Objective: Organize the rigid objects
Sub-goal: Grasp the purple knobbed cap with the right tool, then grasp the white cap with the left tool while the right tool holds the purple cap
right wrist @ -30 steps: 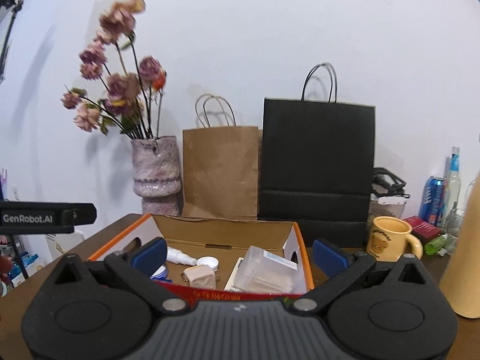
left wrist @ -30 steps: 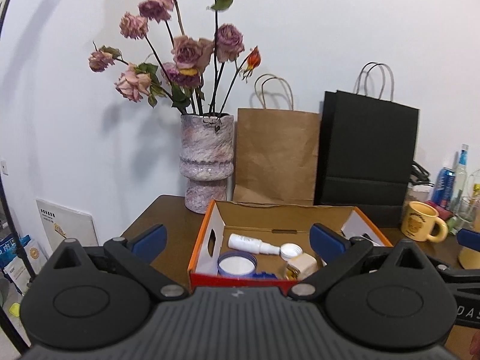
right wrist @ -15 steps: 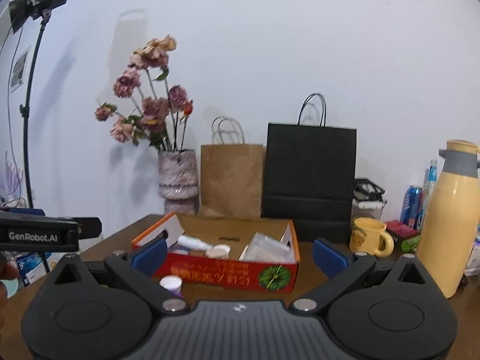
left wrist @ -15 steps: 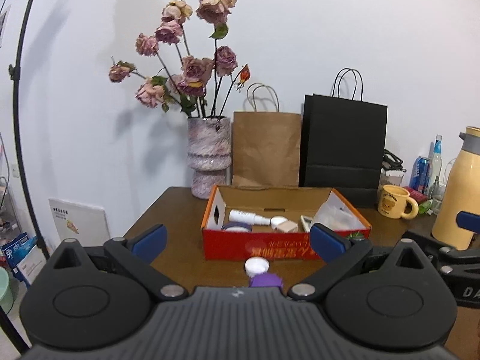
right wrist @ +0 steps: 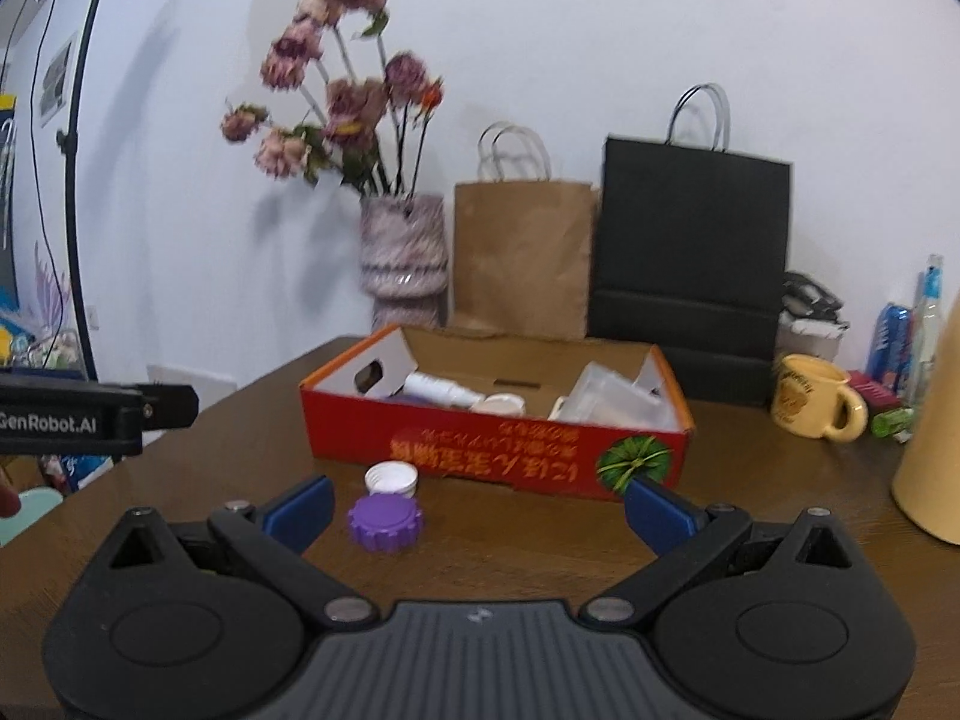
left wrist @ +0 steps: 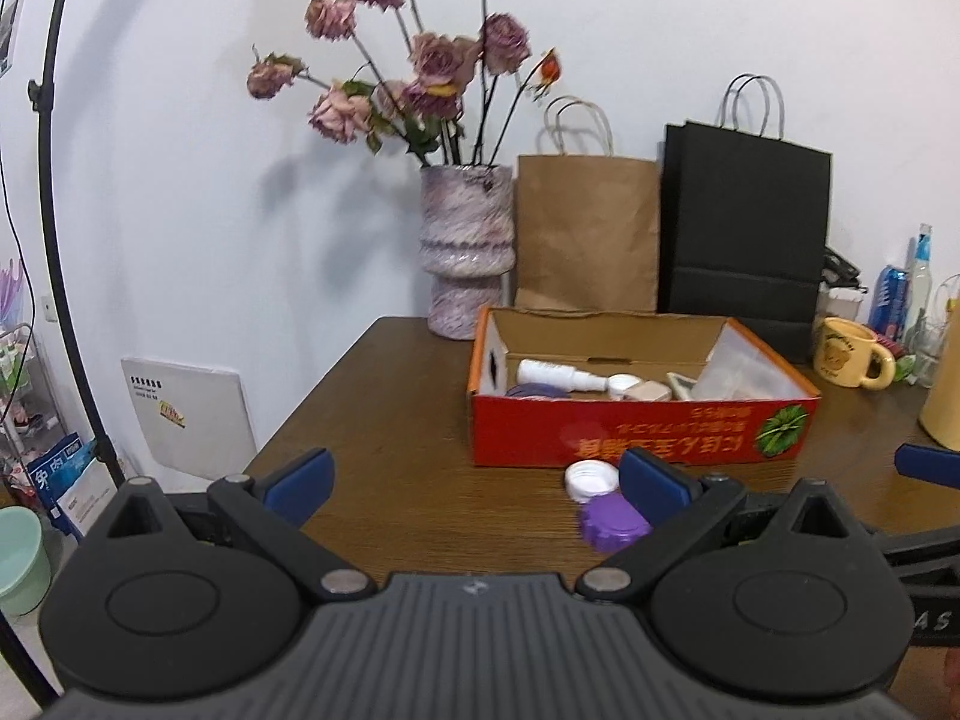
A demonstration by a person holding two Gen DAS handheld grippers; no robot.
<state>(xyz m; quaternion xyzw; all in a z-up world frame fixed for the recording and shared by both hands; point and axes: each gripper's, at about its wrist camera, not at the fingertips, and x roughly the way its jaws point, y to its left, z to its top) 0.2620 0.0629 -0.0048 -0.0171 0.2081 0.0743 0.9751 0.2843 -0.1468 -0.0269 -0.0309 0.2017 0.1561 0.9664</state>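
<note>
Hovering above the near edge of the brown worktop (left wrist: 384,420), the left hand-held gripper (left wrist: 474,483) is released, its blue-tipped fingers spread wide with nothing between them. The right hand-held gripper (right wrist: 477,507) is likewise released and empty, fingers wide apart over the wood.

Just past the fingers lie two loose lids. A purple lid (right wrist: 385,522) with a notched rim sits flat on the worktop, and a white cap (right wrist: 390,479) lies just beyond it, close but with a sliver of wood between them in the right wrist view. Both rest on the near side of a red cardboard box (right wrist: 498,450), outside it, near its left end.

The open box stands in the middle of the worktop, its printed side facing near. Inside it lie a white bottle (left wrist: 555,375) on its side toward the left, a small round white lid (left wrist: 624,385), a beige block (left wrist: 649,391) and a clear plastic bag (right wrist: 618,399) toward the right.

Beyond the box, against the white wall, stand a mottled vase (left wrist: 467,252) of faded roses at left, a brown paper bag (left wrist: 588,234) and a black paper bag (left wrist: 744,222). To the right sits a yellow mug (right wrist: 816,399).
</note>
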